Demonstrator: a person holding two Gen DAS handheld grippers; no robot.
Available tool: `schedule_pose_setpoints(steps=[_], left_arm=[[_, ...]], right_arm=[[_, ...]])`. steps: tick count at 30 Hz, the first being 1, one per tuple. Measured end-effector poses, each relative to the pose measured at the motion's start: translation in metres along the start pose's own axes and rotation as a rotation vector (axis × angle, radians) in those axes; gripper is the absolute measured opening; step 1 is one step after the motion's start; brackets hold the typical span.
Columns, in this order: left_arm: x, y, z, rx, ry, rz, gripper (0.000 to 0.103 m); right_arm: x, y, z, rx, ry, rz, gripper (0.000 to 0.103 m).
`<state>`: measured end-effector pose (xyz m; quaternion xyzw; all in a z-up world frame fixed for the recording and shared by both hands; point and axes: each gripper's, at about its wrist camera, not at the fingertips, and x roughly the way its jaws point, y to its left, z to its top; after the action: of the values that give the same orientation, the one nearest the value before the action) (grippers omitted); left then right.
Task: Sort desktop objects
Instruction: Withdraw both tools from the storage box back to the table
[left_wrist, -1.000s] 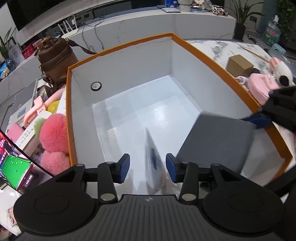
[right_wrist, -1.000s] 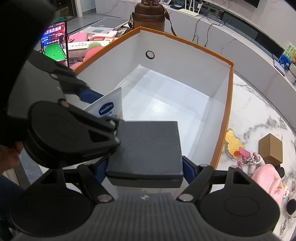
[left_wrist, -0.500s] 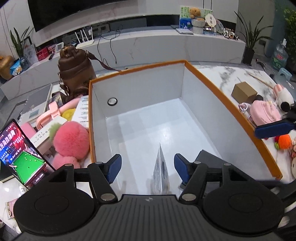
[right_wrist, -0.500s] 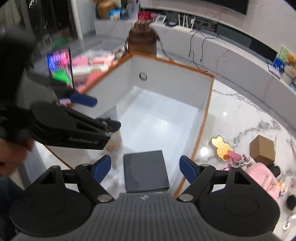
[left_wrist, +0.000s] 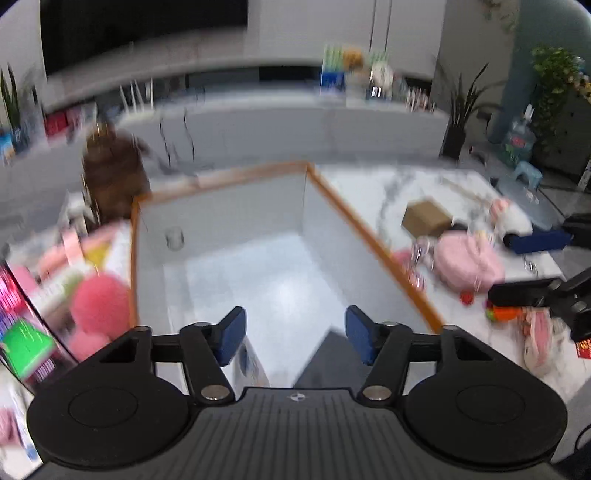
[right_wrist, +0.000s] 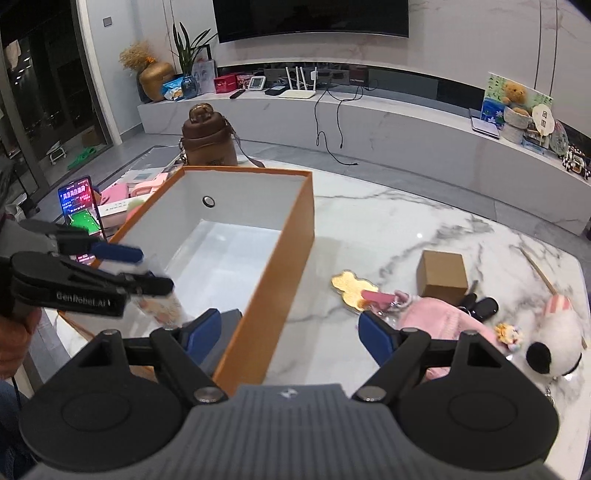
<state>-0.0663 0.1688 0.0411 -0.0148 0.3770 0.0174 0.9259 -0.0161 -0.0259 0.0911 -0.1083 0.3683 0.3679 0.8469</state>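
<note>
L gripper (left_wrist: 294, 334) blk frame | blue fingers (left_wrist: 231, 334) | silver screws | "GenRobot.AI" mark

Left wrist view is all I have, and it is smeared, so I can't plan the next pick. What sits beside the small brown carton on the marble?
Observer: A black key fob lies right beside the small brown carton, just behind the pink pouch.
Operator: Anything flat lying closer to the box?
Observer: Yes, a gold bear-shaped charm lies flat on the marble tabletop, between the orange box and the carton.
</note>
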Motion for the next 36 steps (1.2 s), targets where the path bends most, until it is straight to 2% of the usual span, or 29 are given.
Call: schedule_pose_setpoints(steps=[1,3,5,6,7,9,10,11,14,16,21,24,31,36], left_arm=[[-0.008,-0.002,0.001,0.005,-0.034,-0.027,0.069],[-0.019,-0.002,0.004,-0.013,-0.063,-0.153,0.069],[-0.014,-0.003,0.003,-0.014,-0.014,-0.247,0.069],[-0.004,-0.004,0.001,-0.009,0.037,-0.246,0.069],[0.007,-0.004,-0.001,-0.012,0.09,-0.208,0.069],[0.034,0.006,-0.009,-0.051,0.182,-0.045,0.068],[0.039,0.013,-0.011,-0.077,0.196,0.014,0.067],[0.04,0.02,-0.012,-0.109,0.199,0.042,0.067],[0.024,0.029,-0.008,-0.148,0.13,0.014,0.07],[0.018,0.027,-0.004,-0.157,0.094,0.001,0.077],[0.026,0.01,-0.002,-0.101,0.119,-0.004,0.077],[0.024,-0.003,-0.003,-0.074,0.108,-0.005,0.077],[0.022,-0.059,0.007,0.011,0.052,-0.101,0.084],[0.027,-0.099,0.014,0.033,0.017,-0.154,0.084]], right_arm=[[0.002,-0.001,0.0,0.001,0.002,-0.001,0.083],[0.0,-0.004,-0.002,0.0,0.003,-0.009,0.083],[-0.002,-0.006,-0.004,0.0,0.001,-0.012,0.083],[-0.003,-0.007,-0.005,0.001,0.0,-0.012,0.083],[-0.005,-0.008,-0.005,0.002,-0.002,-0.011,0.083],[-0.007,-0.009,-0.006,0.001,-0.004,-0.008,0.083],[-0.008,-0.008,-0.007,0.0,-0.005,-0.007,0.083],[-0.009,-0.008,-0.007,-0.002,-0.007,-0.004,0.083],[-0.011,-0.011,-0.008,-0.001,-0.012,-0.005,0.083],[-0.013,-0.016,-0.009,0.006,-0.013,-0.018,0.083],[-0.021,-0.035,-0.014,0.033,-0.01,-0.067,0.083],[-0.026,-0.051,-0.021,0.043,-0.002,-0.109,0.083],[-0.036,-0.095,-0.054,0.093,0.056,-0.233,0.083],[-0.041,-0.112,-0.072,0.106,0.08,-0.269,0.083]])
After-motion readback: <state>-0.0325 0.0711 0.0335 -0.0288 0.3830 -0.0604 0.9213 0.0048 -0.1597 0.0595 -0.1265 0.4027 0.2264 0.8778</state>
